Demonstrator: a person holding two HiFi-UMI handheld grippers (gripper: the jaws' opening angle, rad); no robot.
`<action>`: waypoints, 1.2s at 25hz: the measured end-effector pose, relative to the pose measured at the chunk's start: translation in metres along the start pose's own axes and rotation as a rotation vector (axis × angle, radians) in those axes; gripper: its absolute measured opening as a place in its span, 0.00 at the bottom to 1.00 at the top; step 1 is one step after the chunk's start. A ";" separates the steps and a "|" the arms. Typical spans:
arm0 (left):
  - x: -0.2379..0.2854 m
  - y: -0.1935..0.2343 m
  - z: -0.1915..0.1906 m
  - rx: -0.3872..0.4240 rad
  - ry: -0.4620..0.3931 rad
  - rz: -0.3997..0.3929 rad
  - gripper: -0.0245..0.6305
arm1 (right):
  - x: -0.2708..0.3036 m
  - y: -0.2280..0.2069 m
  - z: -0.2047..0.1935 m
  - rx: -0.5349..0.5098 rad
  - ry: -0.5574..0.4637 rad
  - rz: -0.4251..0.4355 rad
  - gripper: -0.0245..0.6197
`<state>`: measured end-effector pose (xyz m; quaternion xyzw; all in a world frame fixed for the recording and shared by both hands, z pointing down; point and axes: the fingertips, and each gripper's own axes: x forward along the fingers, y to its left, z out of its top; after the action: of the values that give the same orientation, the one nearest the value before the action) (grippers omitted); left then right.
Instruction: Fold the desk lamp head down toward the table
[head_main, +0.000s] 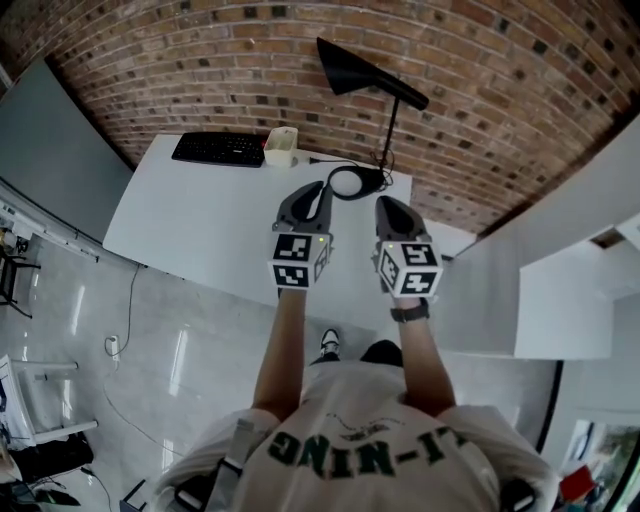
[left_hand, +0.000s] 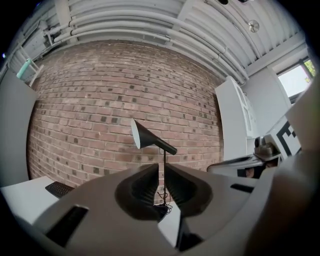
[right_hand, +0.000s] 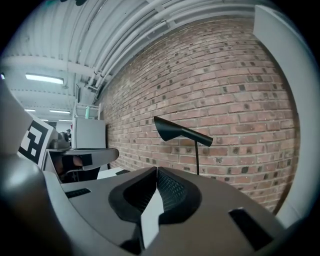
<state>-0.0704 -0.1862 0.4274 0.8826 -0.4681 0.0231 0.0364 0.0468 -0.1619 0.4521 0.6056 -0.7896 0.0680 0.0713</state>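
A black desk lamp stands at the far edge of the white table (head_main: 200, 230). Its cone head (head_main: 350, 70) is raised on a thin stem (head_main: 392, 130) above a round base (head_main: 345, 182). I hold both grippers side by side over the table, pointing at the lamp and short of it. The left gripper (head_main: 322, 186) has its jaws a narrow slit apart with nothing in them. Through that slit (left_hand: 161, 169) the stem shows, with the lamp head (left_hand: 145, 136) above. The right gripper (head_main: 384, 201) is shut and empty, its tips (right_hand: 156, 171) meeting below the lamp head (right_hand: 172, 130).
A black keyboard (head_main: 218, 149) and a small white container (head_main: 282, 146) lie at the table's far left. A brick wall (head_main: 480, 70) rises right behind the lamp. A white cabinet (head_main: 565, 300) stands to the right, and the lamp's cable coils by its base.
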 end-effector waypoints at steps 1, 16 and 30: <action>0.004 0.003 0.000 -0.003 0.001 -0.002 0.09 | 0.005 0.000 0.000 0.000 0.002 0.001 0.05; 0.080 0.067 0.031 -0.006 0.009 0.002 0.10 | 0.084 -0.029 0.014 0.036 0.002 0.090 0.05; 0.132 0.099 0.112 0.150 0.108 -0.199 0.18 | 0.122 -0.055 0.027 0.067 -0.001 0.154 0.05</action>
<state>-0.0778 -0.3604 0.3304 0.9223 -0.3727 0.1019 -0.0024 0.0675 -0.2964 0.4504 0.5453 -0.8311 0.0995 0.0451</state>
